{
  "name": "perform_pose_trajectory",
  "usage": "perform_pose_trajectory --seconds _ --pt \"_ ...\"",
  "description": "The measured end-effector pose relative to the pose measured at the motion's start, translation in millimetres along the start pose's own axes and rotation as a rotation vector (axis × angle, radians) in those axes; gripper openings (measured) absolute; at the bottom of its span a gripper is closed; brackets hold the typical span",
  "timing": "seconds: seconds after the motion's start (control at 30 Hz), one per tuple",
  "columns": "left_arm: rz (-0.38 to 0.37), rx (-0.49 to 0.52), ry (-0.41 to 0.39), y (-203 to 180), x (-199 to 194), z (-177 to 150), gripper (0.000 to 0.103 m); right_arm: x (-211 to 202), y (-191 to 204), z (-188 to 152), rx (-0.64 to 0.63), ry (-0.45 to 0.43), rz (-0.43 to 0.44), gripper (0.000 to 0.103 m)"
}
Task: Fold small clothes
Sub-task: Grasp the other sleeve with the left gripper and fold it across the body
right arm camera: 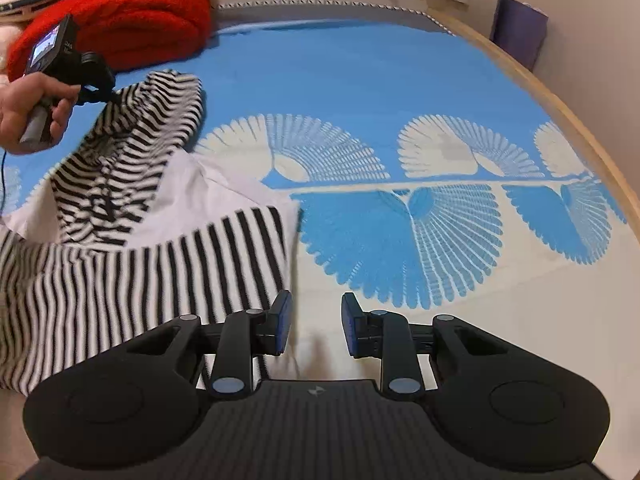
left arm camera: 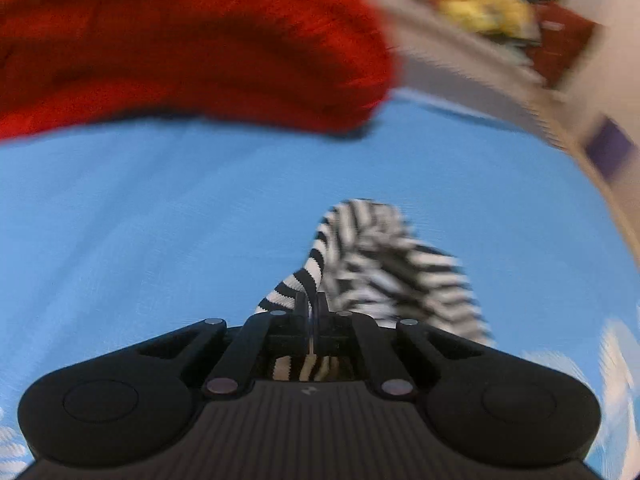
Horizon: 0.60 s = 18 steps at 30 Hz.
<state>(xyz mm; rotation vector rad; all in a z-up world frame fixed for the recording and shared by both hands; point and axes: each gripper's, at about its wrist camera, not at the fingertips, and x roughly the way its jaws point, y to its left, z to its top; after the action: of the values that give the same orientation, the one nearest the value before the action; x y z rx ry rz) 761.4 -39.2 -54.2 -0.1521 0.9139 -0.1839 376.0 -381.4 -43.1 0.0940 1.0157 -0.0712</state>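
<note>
Okay, your left tongs (left arm camera: 311, 312) are clamped on the striped top (right arm camera: 132, 200), lifted off the bed (right arm camera: 360, 80). Right tongs (right arm camera: 316, 326) sit apart, empty, beside its hem. Pin the hem, lay the fold flat.

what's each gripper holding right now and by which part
Left gripper is shut on the striped garment, pinching a lifted fold near one end. Right gripper is open, holding nothing.
</note>
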Motion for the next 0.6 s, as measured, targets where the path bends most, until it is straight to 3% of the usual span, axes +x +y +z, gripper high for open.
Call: perform_pose_trajectory --seconds 0.13,0.23,0.3,0.4,0.47,0.6 --pt "-0.157 0.192 -0.081 -28.7 -102.5 -45.4 0.001 -12.3 2.0 6.2 0.016 -0.032 0.024 0.028" --pt "-0.261 0.42 -0.14 -48.1 -202.7 -115.8 0.001 -24.6 -1.5 10.4 0.041 -0.063 0.044 0.028" --pt "-0.31 0.543 -0.079 -51.7 -258.2 -175.6 0.001 -33.0 -6.6 13.1 0.069 -0.091 0.05 0.028" --pt "-0.295 0.719 0.09 -48.0 -316.8 -259.6 0.007 -44.7 -17.7 15.2 0.147 -0.124 0.056 0.034" --pt "-0.216 0.658 0.148 -32.2 -335.6 -283.4 0.007 -50.4 -20.8 13.7 0.189 -0.13 0.076 0.037" --pt "-0.038 0.165 0.112 15.2 -343.5 -271.4 0.009 -53.3 -15.9 7.8 0.242 -0.112 0.16 0.039"
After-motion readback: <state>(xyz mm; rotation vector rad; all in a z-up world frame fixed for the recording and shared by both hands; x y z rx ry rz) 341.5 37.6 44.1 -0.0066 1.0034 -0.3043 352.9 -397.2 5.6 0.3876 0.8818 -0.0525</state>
